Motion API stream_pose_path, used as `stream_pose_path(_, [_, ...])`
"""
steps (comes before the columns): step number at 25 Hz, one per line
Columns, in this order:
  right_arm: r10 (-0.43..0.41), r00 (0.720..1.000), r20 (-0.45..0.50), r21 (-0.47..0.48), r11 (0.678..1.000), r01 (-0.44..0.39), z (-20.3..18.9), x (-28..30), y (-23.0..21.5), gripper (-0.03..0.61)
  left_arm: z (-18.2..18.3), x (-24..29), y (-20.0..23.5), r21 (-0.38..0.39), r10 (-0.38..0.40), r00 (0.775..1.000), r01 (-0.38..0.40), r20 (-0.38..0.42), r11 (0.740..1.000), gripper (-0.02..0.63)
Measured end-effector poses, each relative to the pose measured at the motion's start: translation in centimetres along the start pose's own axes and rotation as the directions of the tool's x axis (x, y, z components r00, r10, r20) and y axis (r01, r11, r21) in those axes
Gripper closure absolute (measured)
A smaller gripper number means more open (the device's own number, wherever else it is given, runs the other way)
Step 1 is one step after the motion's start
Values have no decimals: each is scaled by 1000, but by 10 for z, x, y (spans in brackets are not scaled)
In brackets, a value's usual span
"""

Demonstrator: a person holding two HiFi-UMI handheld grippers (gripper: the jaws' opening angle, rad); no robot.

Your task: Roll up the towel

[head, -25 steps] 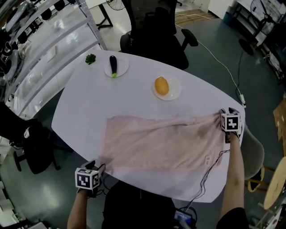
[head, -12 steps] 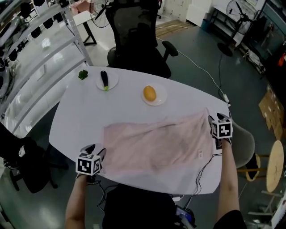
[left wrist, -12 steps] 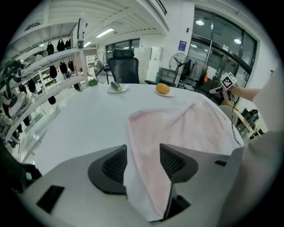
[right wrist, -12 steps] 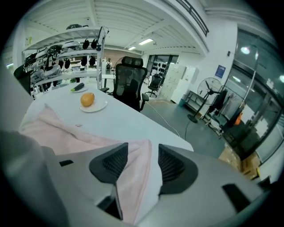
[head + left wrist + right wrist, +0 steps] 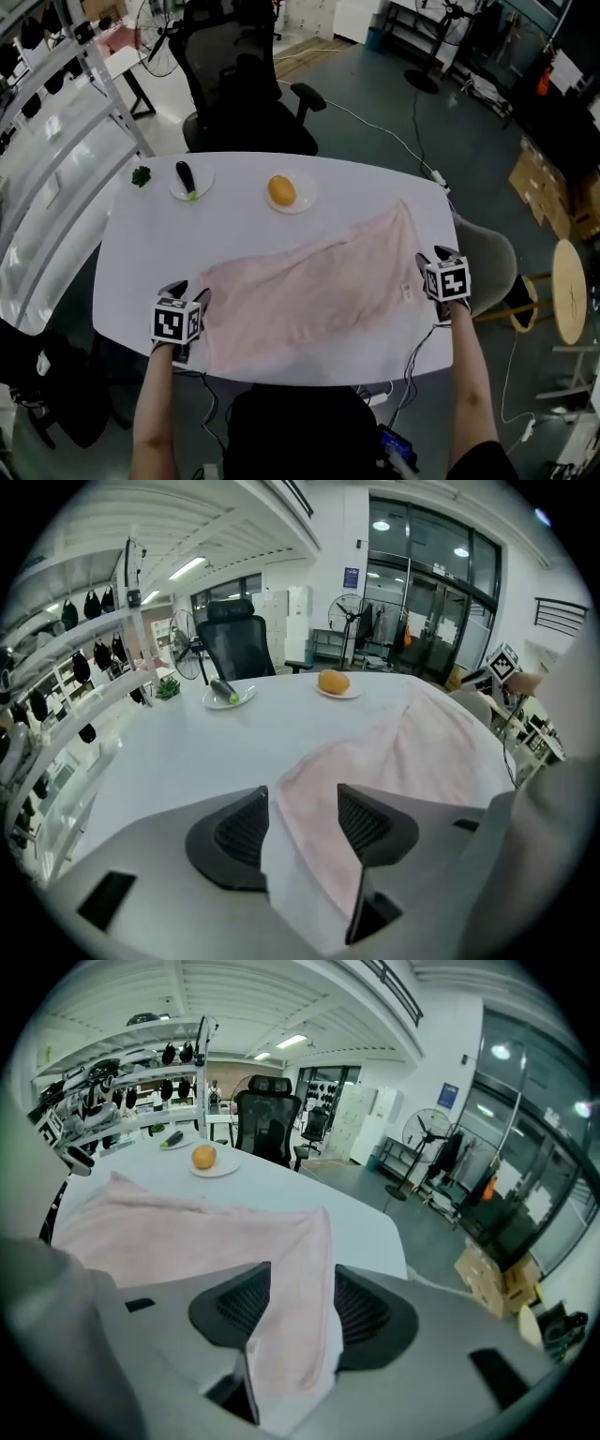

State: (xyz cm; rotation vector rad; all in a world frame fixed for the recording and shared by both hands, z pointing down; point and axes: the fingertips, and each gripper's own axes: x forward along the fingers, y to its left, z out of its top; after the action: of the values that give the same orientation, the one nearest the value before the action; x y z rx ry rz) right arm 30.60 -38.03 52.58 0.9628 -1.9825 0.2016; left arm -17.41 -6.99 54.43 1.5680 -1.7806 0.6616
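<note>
A pale pink towel [image 5: 319, 286] lies spread and slanted across the white oval table [image 5: 234, 225]. My left gripper [image 5: 190, 292] sits at the towel's near left corner. In the left gripper view the cloth [image 5: 422, 742] runs back between the jaws of that gripper [image 5: 302, 822] and fills the gap. My right gripper [image 5: 433, 255] is at the towel's right end near the table edge. In the right gripper view a fold of towel [image 5: 169, 1227] hangs pinched between the jaws of this gripper [image 5: 302, 1302].
Toward the far side stand a plate with an orange fruit [image 5: 281, 190], a plate with an eggplant [image 5: 186, 178] and a small green sprig [image 5: 141, 175]. A black office chair [image 5: 239, 94] is behind the table, a grey chair [image 5: 487, 258] at its right, a shelf rack [image 5: 47, 122] left.
Both grippers have moved inward over the table with the towel's ends. The towel has shifted with them and now lies more slanted, its right edge pulled toward the near side.
</note>
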Motion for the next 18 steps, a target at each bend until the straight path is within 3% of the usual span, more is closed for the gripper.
stream_pose_path(9, [-106, 991, -84, 87, 990, 114, -59, -32, -30, 353, 29, 27, 15, 118, 19, 999, -14, -39, 993, 359])
stream_pose_path(18, [-64, 978, -200, 169, 981, 98, -120, -2, -29, 364, 20, 63, 13, 110, 28, 991, -13, -132, 994, 362])
